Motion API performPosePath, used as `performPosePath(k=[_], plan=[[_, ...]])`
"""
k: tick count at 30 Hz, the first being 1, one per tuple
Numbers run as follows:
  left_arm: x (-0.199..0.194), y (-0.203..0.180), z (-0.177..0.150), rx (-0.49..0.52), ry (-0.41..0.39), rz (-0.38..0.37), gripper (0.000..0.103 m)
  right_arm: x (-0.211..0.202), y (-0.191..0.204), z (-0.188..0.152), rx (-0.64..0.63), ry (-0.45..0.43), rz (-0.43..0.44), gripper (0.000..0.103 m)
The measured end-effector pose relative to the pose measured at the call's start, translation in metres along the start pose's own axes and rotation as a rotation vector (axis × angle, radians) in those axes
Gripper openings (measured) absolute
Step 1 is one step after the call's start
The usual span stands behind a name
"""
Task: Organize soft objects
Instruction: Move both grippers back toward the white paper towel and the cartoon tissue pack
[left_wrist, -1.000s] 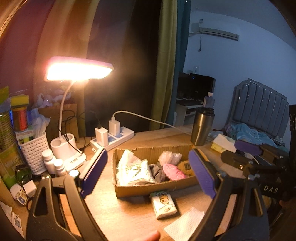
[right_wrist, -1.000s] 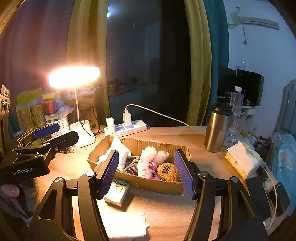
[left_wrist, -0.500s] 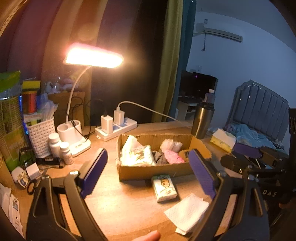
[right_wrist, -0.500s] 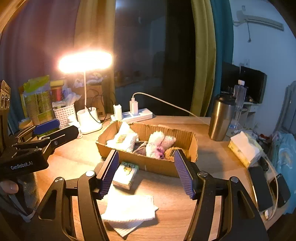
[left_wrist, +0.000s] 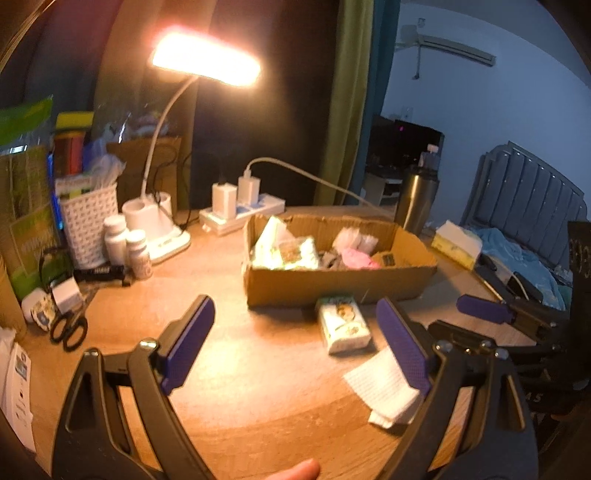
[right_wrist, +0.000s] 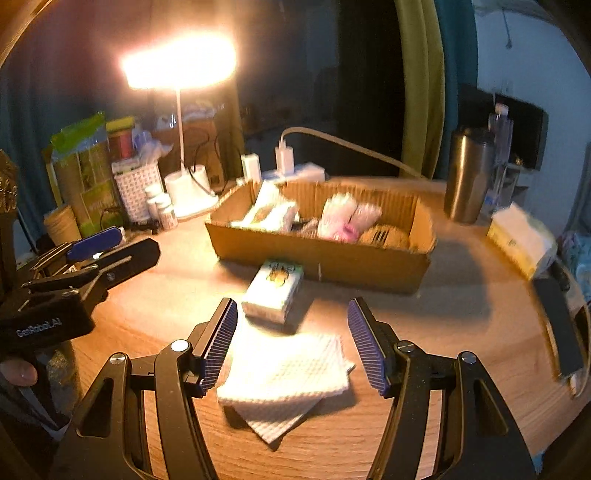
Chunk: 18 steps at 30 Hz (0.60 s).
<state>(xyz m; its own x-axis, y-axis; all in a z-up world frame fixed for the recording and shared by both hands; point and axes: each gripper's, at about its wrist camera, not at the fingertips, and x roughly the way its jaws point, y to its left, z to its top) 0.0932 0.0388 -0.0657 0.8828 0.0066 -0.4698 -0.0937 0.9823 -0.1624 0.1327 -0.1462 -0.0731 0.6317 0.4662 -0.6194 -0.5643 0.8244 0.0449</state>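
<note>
Napkin (right_wrist: 284, 373) between right tool (right_wrist: 291, 343) pads

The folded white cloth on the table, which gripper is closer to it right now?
Right. The right gripper hangs open directly over the folded white cloth; the left gripper sits open off to the cloth's left.

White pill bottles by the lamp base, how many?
2. The taller white bottle stands against the white basket; the shorter one is just in front of it, nearer the lamp base. More could be hidden behind the clutter on that side.
</note>
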Motion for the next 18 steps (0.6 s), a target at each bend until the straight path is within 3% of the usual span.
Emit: performPosePath(k=[18], plan=[[0.023,0.016,-0.027,-0.039,0.092,0.056,0.091,0.052,-0.007,-0.029,-0.001,0.209,0.008,0.066]])
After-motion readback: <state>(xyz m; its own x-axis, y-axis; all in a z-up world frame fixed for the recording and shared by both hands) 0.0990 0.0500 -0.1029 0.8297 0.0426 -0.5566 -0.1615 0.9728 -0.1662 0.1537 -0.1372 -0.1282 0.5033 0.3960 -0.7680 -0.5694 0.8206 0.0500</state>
